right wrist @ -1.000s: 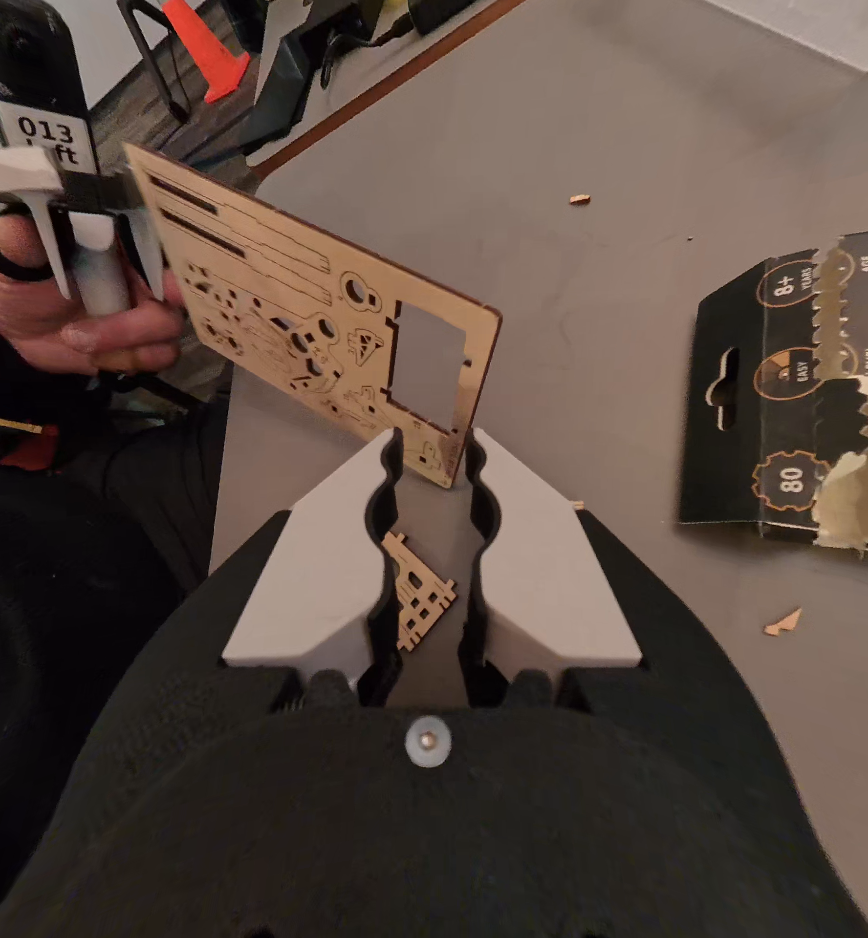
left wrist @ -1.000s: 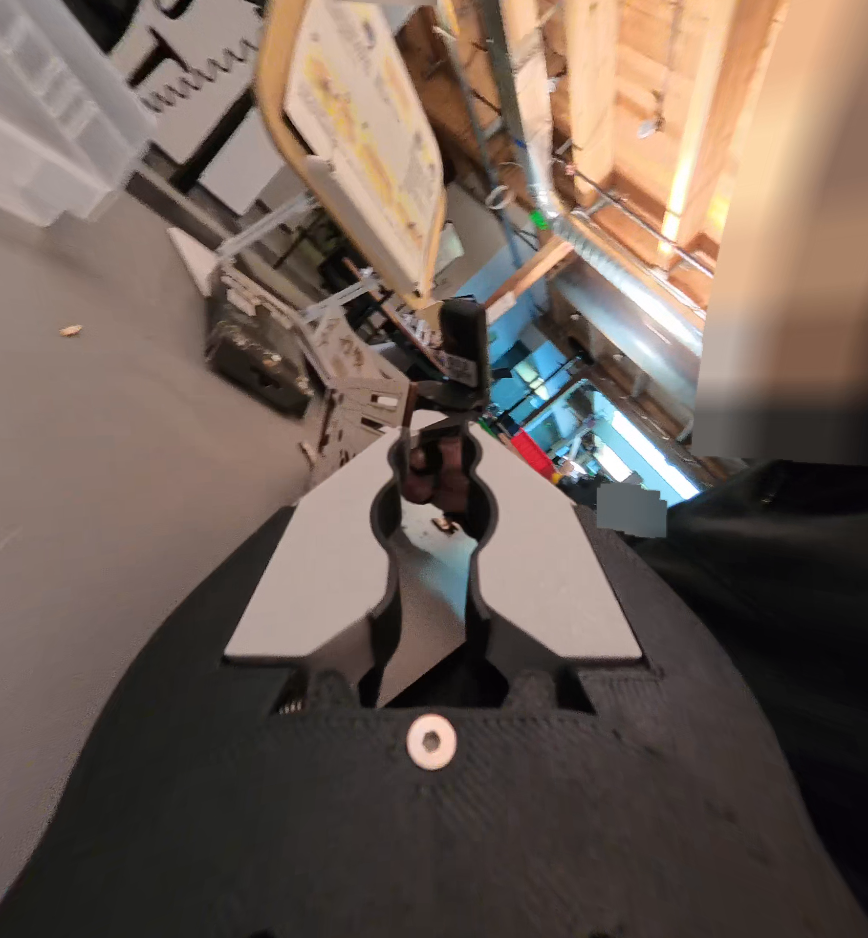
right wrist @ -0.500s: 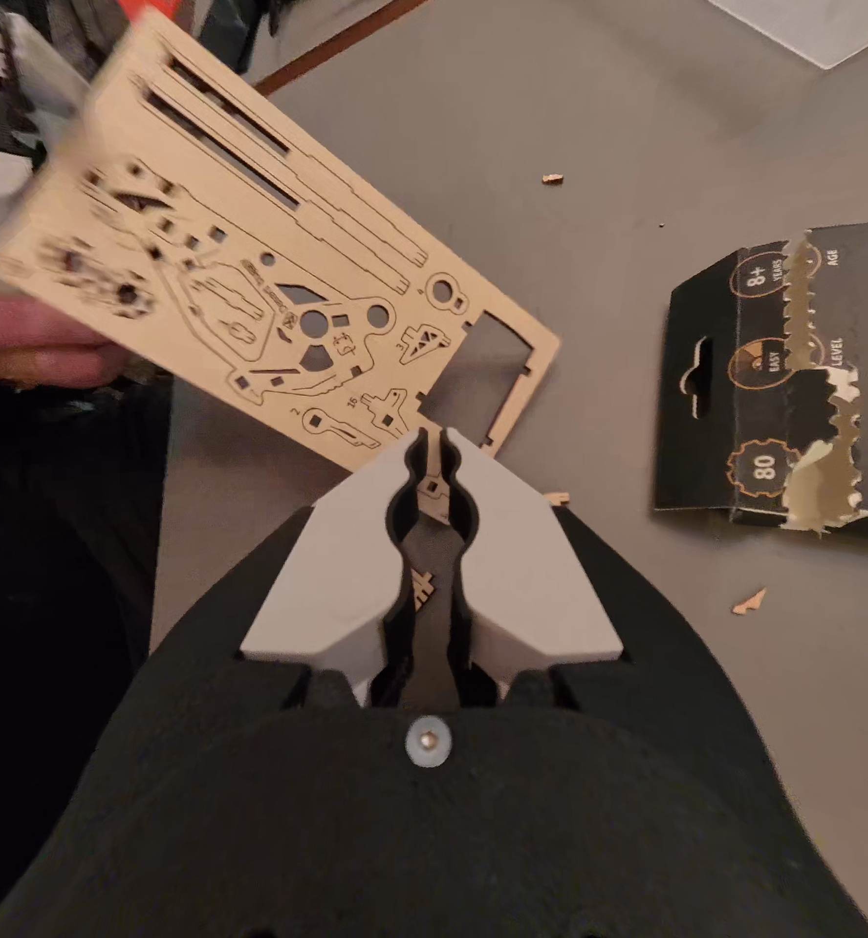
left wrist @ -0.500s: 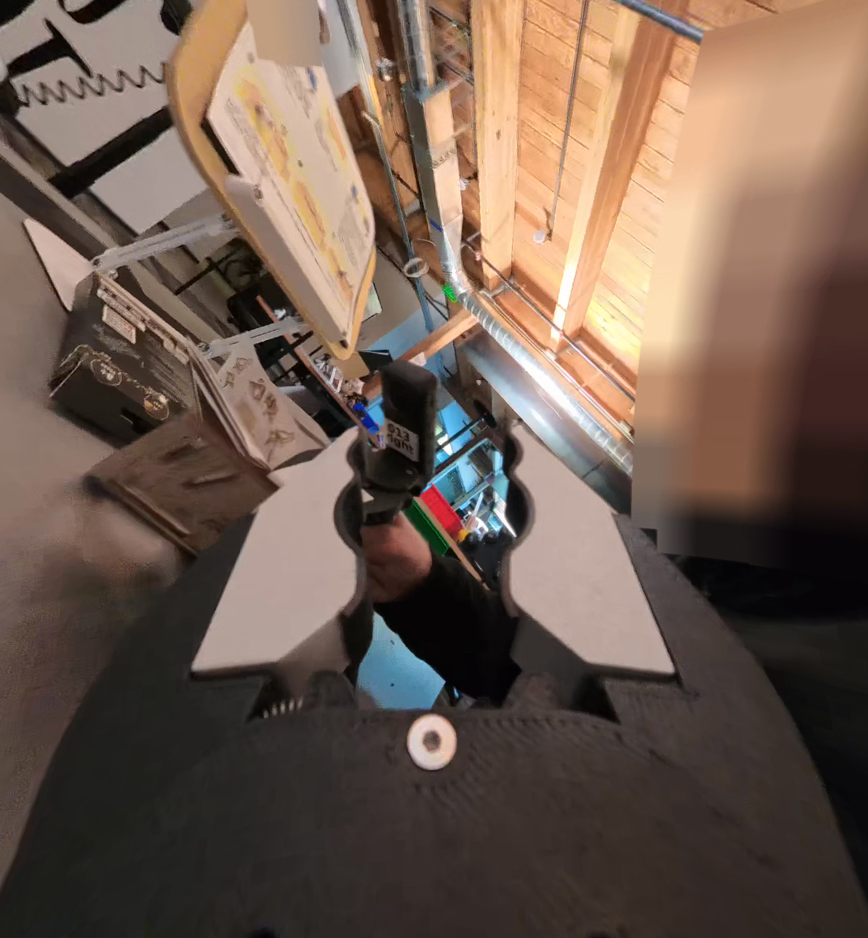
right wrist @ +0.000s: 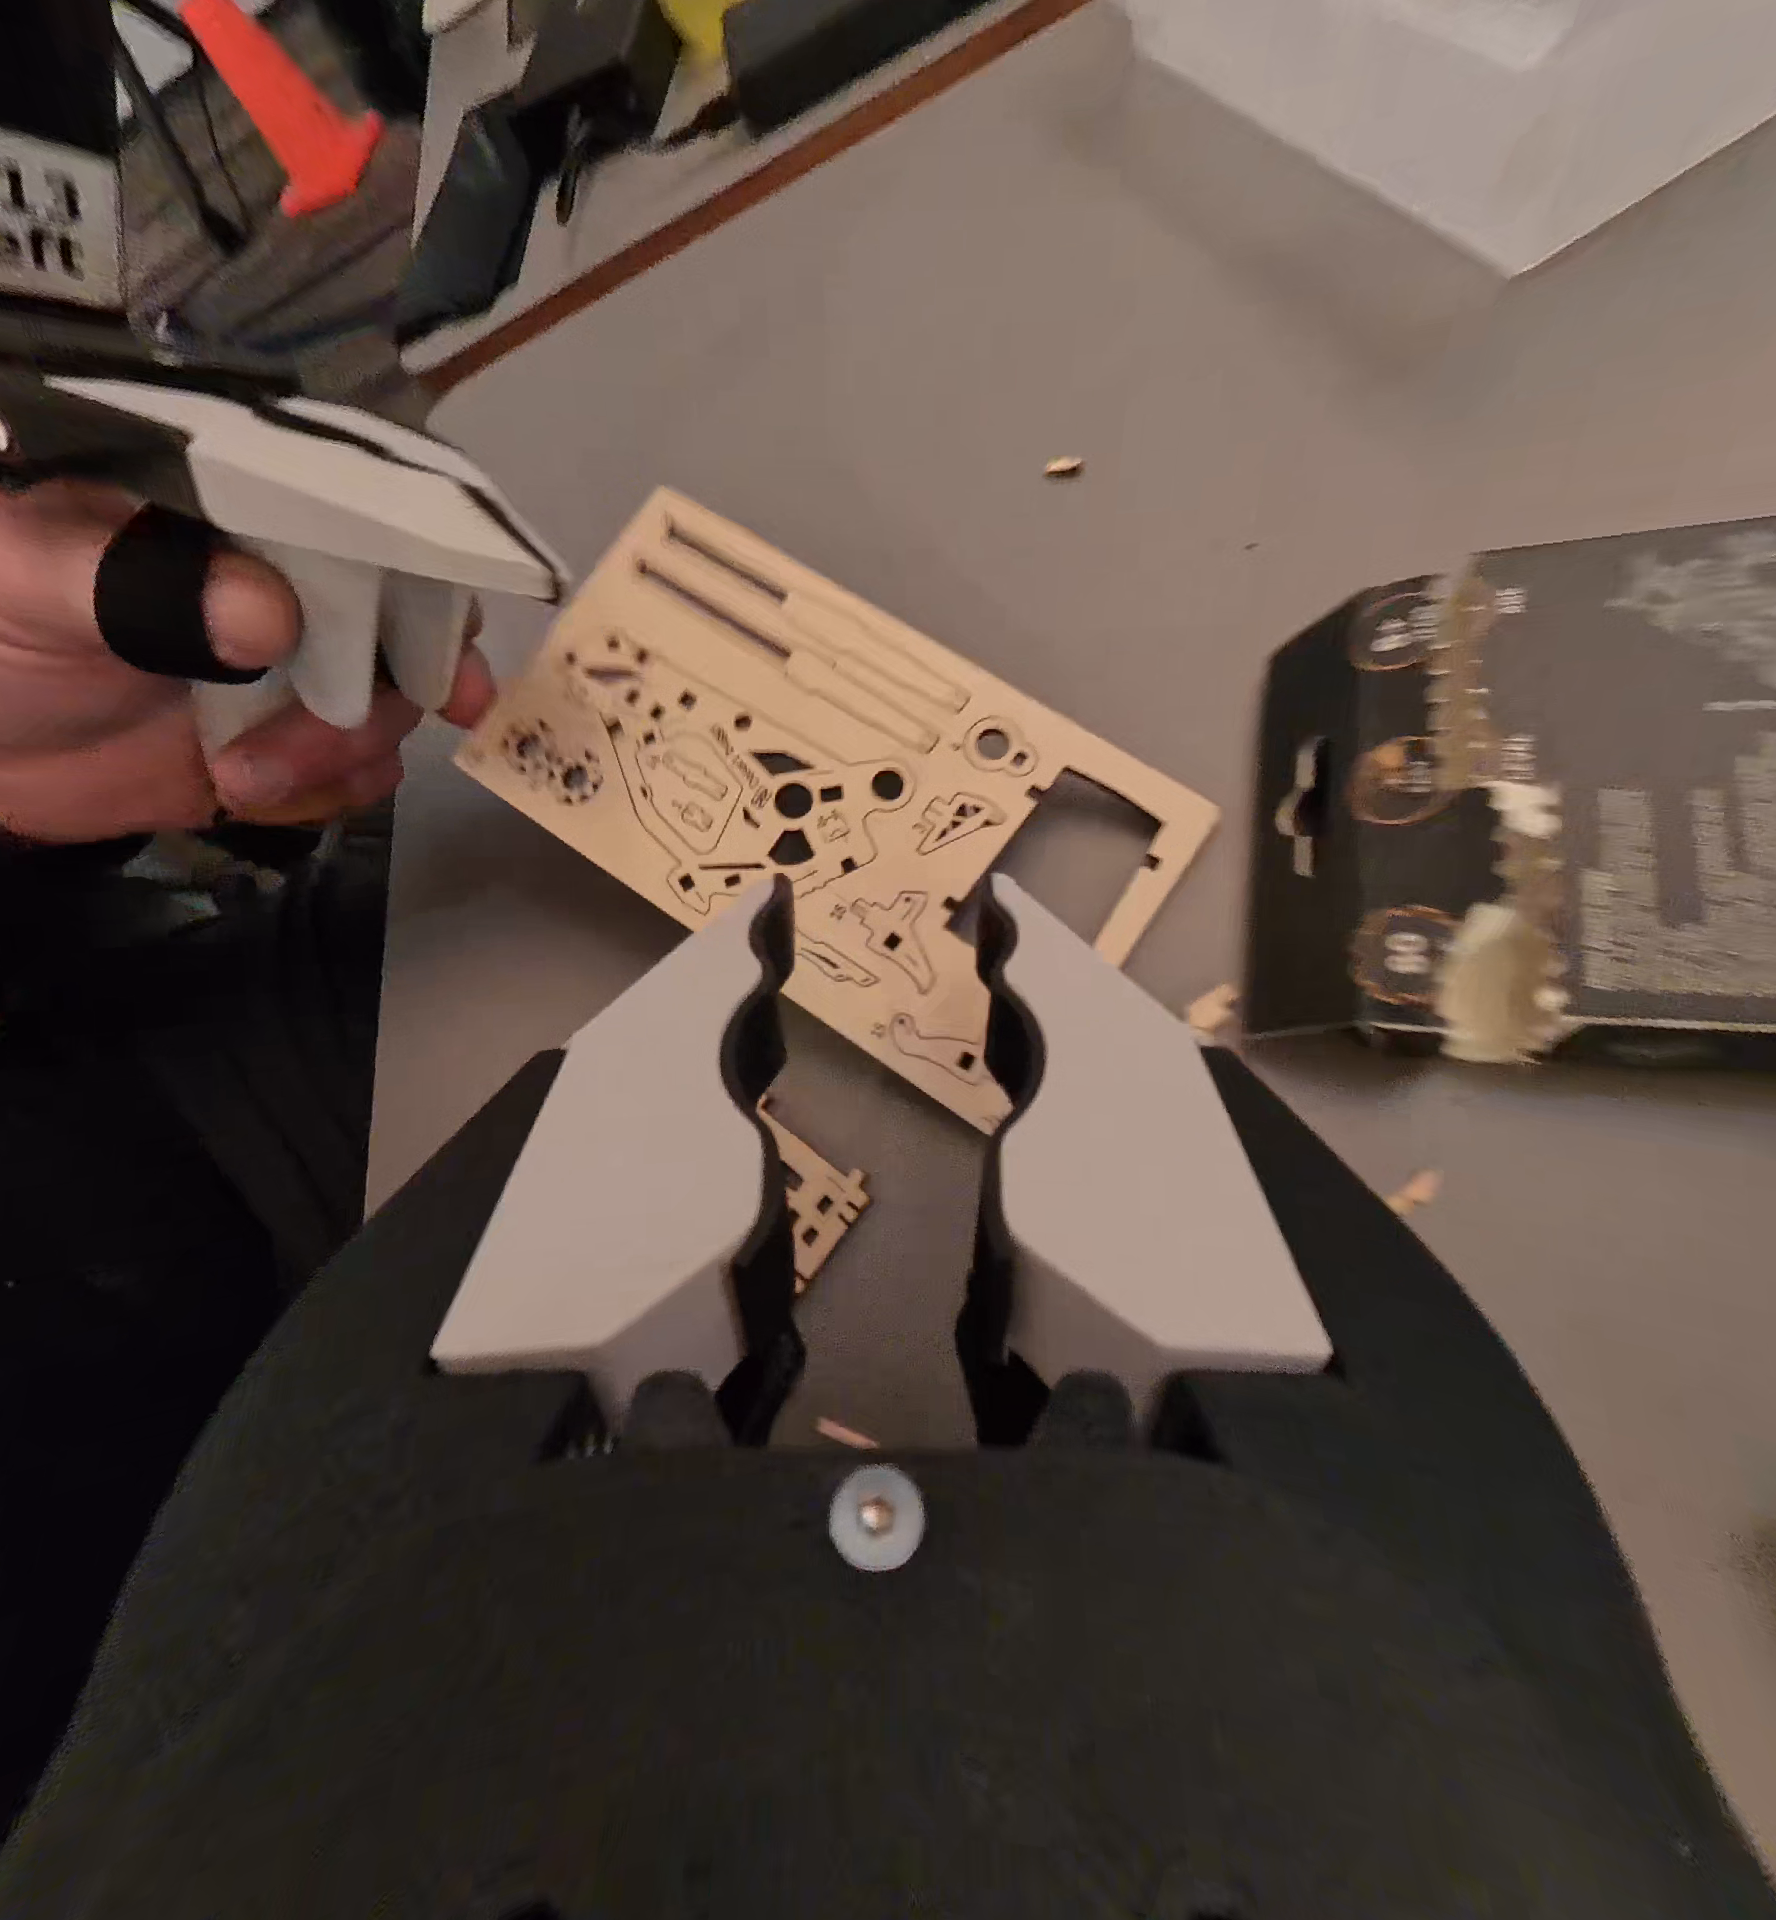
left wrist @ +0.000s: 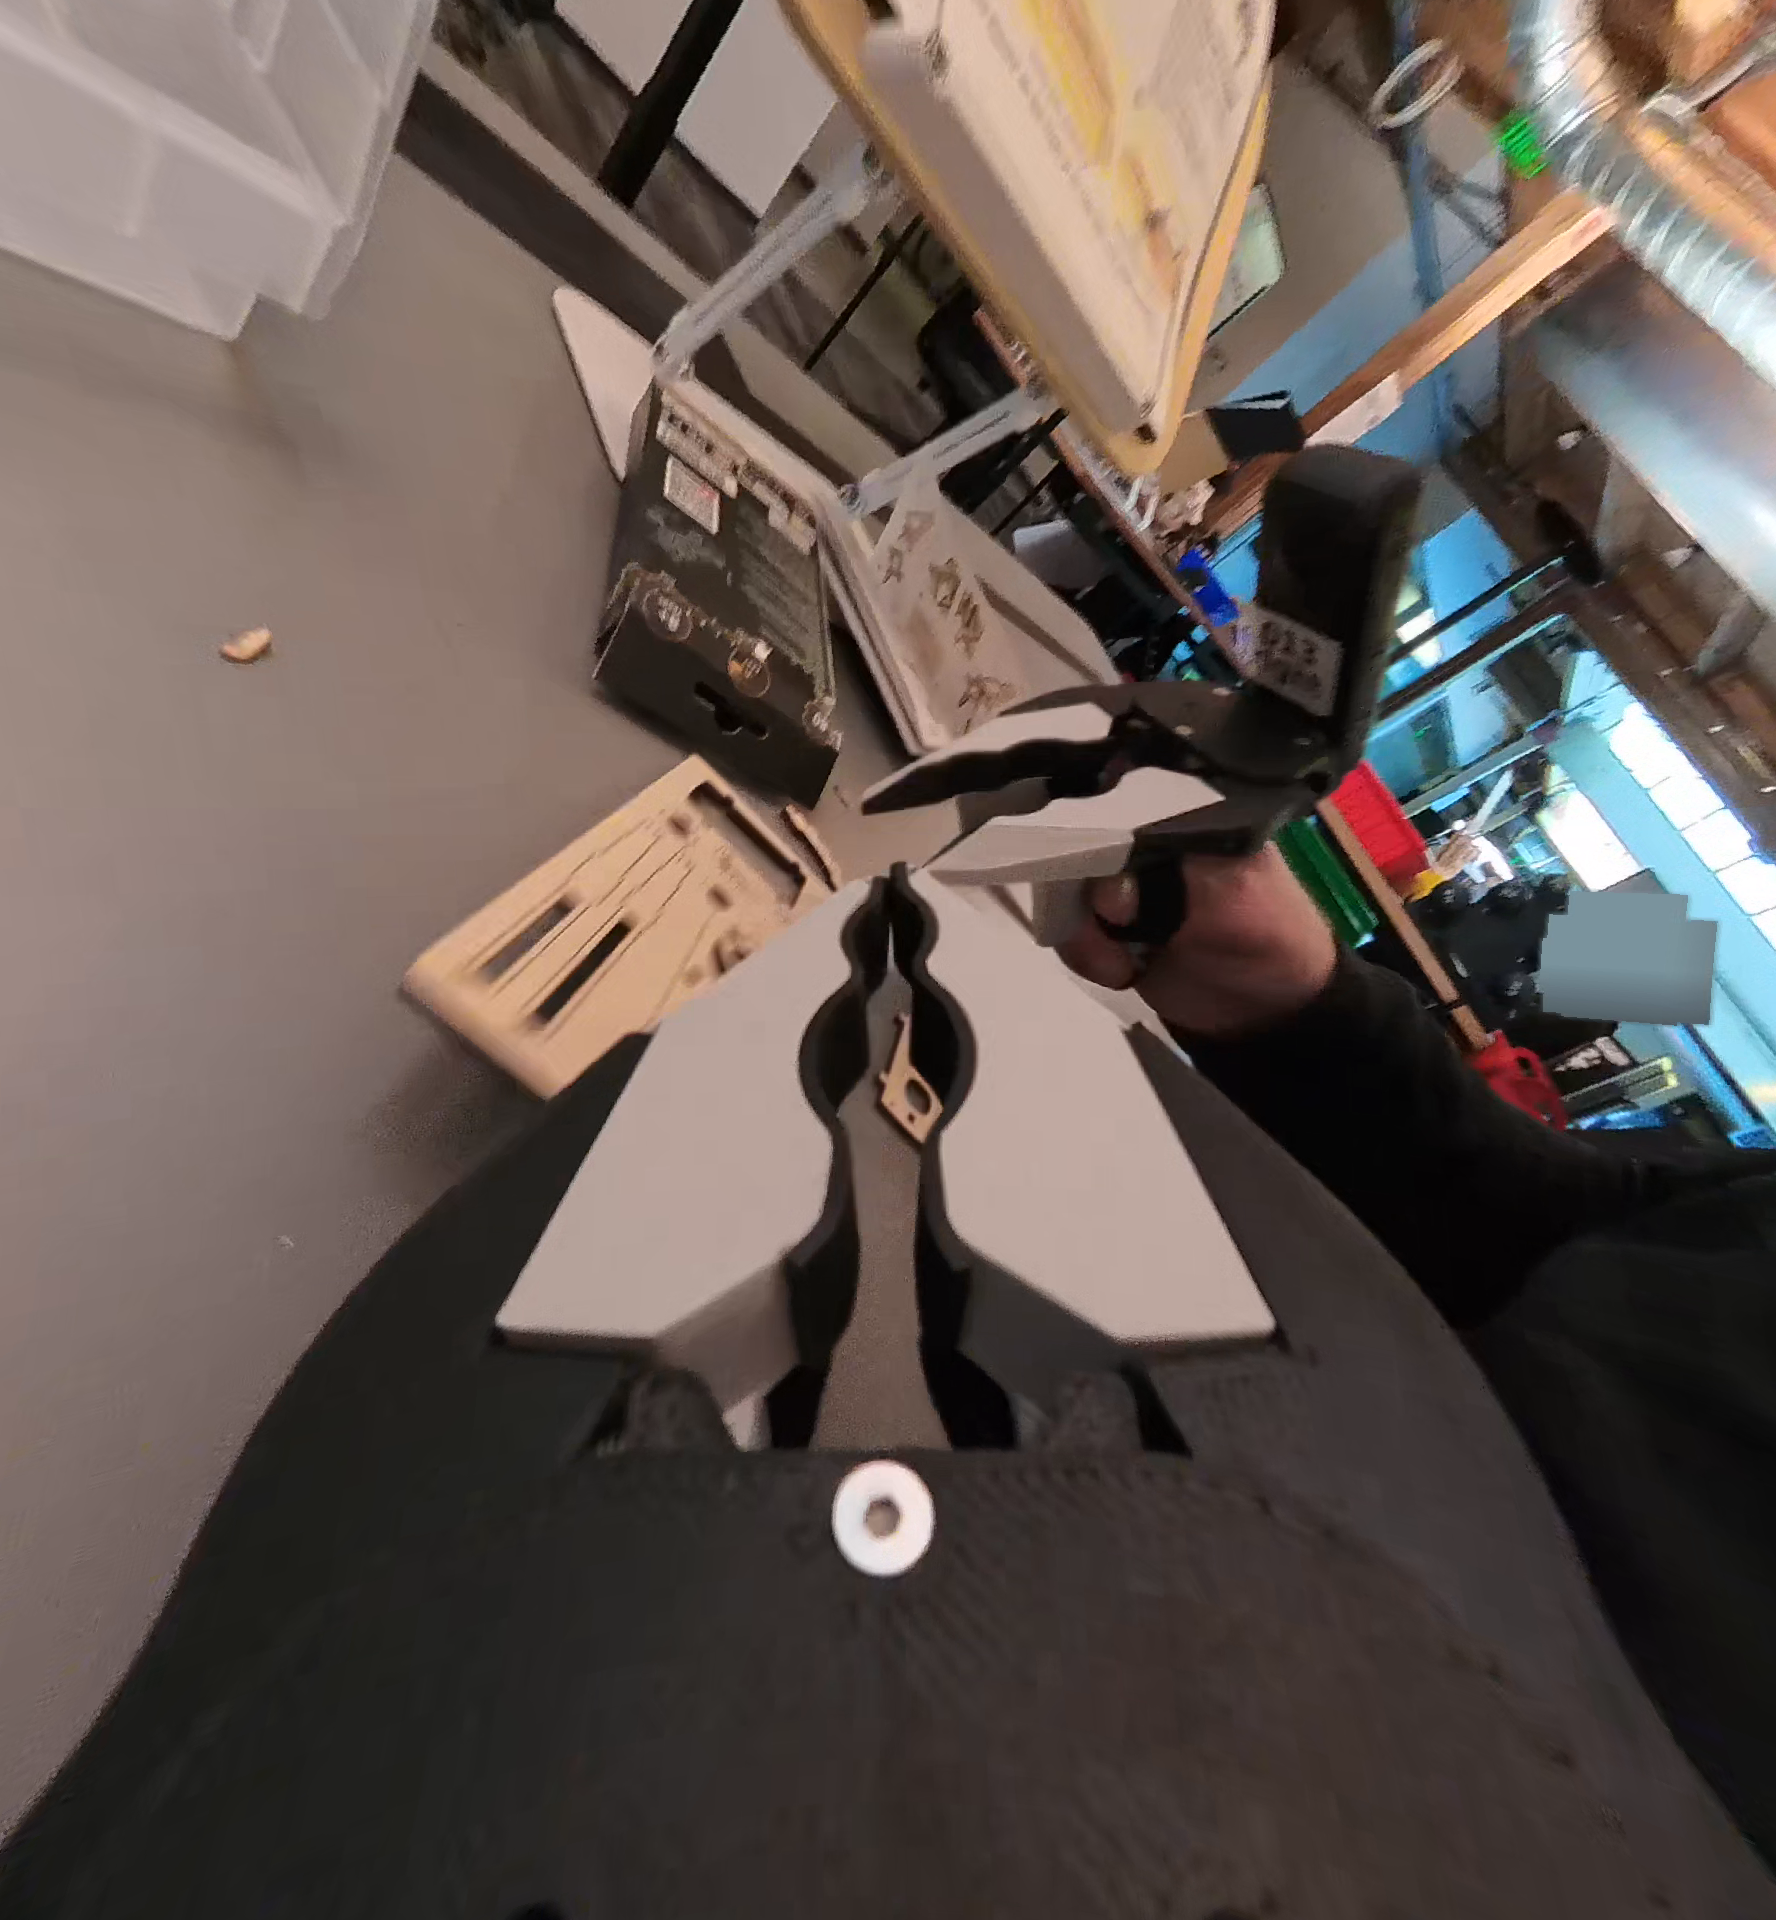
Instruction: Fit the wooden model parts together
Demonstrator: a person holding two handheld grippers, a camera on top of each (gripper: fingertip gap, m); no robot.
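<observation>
My left gripper (left wrist: 889, 894) is shut at the tips on a small tan wooden part (left wrist: 910, 1091) that hangs in the hollow between its fingers. It also shows at the upper left of the right wrist view (right wrist: 551, 587), just above the wooden parts sheet (right wrist: 863, 769). The sheet lies flat on the grey table and shows in the left wrist view too (left wrist: 603, 935). My right gripper (right wrist: 889, 894) is open and empty, hovering over the sheet's near edge. A small lattice-shaped wooden part (right wrist: 822, 1205) lies on the table under its left finger.
A torn black cardboard box (right wrist: 1642, 790) lies right of the sheet, with an open booklet (left wrist: 946, 623) beyond it. Small wood scraps (right wrist: 1063, 467) dot the table. The table edge (right wrist: 375, 1039) runs close on the left. A white plastic bin (left wrist: 136, 135) stands at the far side. Left tips to right tips: about 9 centimetres.
The sheet, held up by my left gripper before, now lies on the table. My left gripper opened, then shut on a small part. My right gripper shut at the sheet, then opened.
</observation>
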